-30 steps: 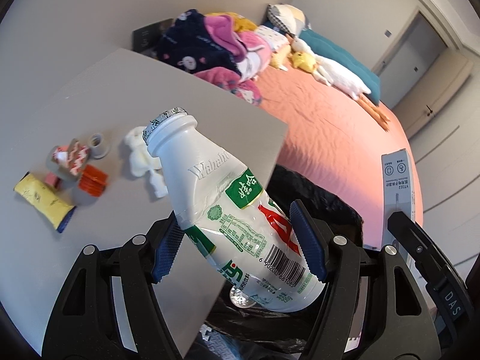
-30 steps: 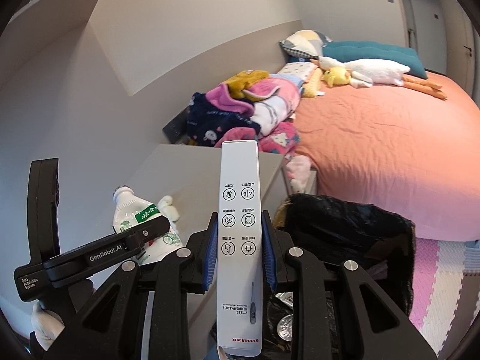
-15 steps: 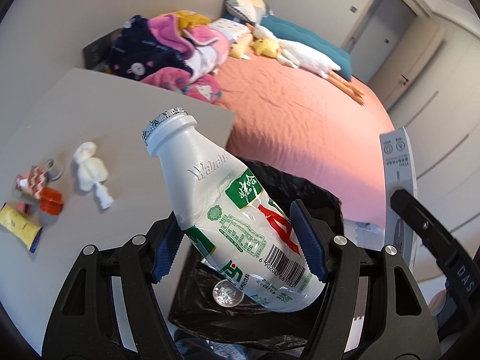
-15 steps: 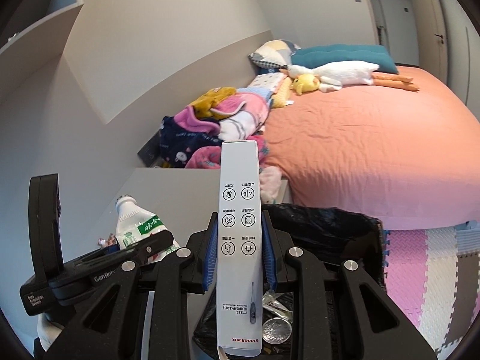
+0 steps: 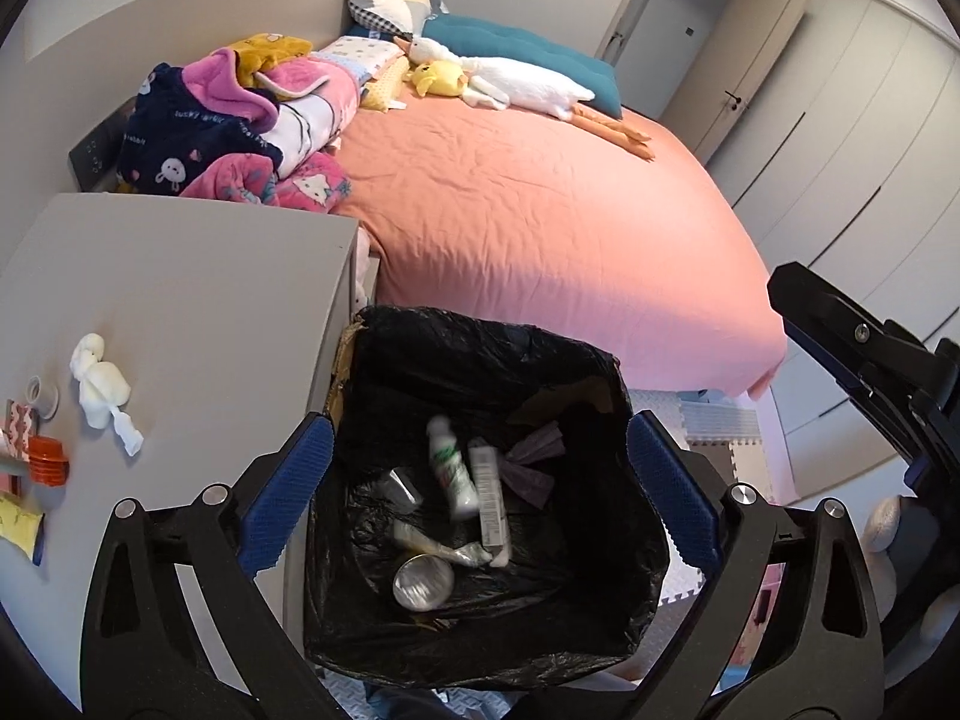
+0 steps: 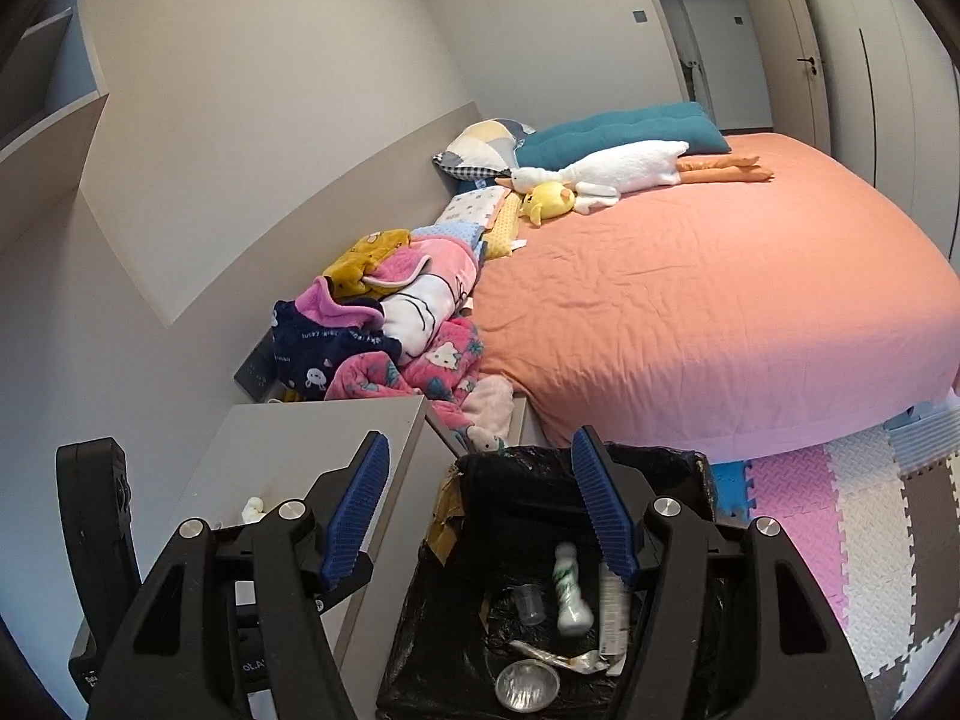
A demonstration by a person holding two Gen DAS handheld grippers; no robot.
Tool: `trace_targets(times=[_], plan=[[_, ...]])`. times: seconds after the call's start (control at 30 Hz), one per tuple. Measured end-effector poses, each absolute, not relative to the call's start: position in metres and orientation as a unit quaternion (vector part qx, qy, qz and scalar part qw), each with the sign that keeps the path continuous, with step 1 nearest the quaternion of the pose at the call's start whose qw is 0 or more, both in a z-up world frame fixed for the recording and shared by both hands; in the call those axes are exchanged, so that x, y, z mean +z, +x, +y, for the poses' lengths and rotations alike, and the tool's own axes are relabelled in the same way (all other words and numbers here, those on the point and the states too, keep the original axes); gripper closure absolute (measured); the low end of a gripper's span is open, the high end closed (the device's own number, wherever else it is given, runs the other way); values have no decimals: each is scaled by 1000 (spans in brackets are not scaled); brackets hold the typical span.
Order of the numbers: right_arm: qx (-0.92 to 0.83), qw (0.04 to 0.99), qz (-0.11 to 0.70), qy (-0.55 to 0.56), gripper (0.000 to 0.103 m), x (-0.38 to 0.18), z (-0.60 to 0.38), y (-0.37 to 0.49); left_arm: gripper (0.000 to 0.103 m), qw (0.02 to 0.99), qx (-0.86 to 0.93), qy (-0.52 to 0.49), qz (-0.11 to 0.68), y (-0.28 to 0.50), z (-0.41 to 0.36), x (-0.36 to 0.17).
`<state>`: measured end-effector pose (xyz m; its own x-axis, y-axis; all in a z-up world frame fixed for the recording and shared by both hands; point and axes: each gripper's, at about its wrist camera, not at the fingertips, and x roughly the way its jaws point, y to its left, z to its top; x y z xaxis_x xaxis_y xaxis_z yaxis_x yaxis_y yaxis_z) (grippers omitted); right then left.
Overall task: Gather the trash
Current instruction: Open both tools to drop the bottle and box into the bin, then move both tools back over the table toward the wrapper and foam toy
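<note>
White plastic drink bottle with green-red label (image 5: 451, 471) lies in the black-lined trash bin (image 5: 480, 339), slightly blurred. Next to it, touching or nearly so, the long white cardboard box with barcode (image 5: 491, 495). Both also visible in the right wrist view: bottle (image 6: 570, 591), box (image 6: 612, 609), bin (image 6: 528, 468). Other stuff in the bin: round clear plastic lid (image 5: 423, 582), small clear cup (image 5: 403, 483), crumpled wrapper (image 5: 441, 546), purplish paper scrap (image 5: 531, 465).

Left gripper (image 5: 477, 489) spread wide over the bin mouth, blue pads far apart, holding nothing. Right gripper (image 6: 480, 507) likewise wide apart, empty, above the bin's near side.

Bin stands on the floor just beside the grey bedside table (image 5: 198, 300), between the table and the bed with salmon-pink sheet (image 5: 540, 210).

Progress, as a judgement: bottle and box are binned, task not finished. Left on the table top: crumpled white tissue (image 5: 102, 393), small white ring-shaped cap (image 5: 41, 396), orange ribbed bottle cap (image 5: 47, 459), patterned red-white snack wrapper (image 5: 17, 423), yellow snack packet (image 5: 18, 525). These sit near the table's left edge, well apart from the bin. Probably the next pickups; the tissue is closest. Flat wrappers may be awkward to pinch off the surface.

Plush goose, pillows and blanket pile on the bed look like non-trash.
</note>
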<state>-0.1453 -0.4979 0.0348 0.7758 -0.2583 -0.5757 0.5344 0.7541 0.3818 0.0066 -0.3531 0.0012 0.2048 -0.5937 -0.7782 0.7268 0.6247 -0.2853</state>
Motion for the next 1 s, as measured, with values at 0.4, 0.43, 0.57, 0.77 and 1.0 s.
trace_targets(times=[0.4,0.43,0.57,0.77,1.0], plan=[[-193,909,261,260,39,37,-481,-127,8,782,-408,62,468,9,-333,4],[-189,910,262,259,39,38,-479,-124,8,784,-404,62,467,10,-329,5],[-170,914,268,252,39,38,-466,-112,8,790,-392,57,468,15,-315,5],[-140,918,280,242,39,37,-444,-93,8,801,-364,43,472,26,-289,4],[-102,921,298,228,39,33,-417,-70,8,817,-326,27,475,37,-249,1]])
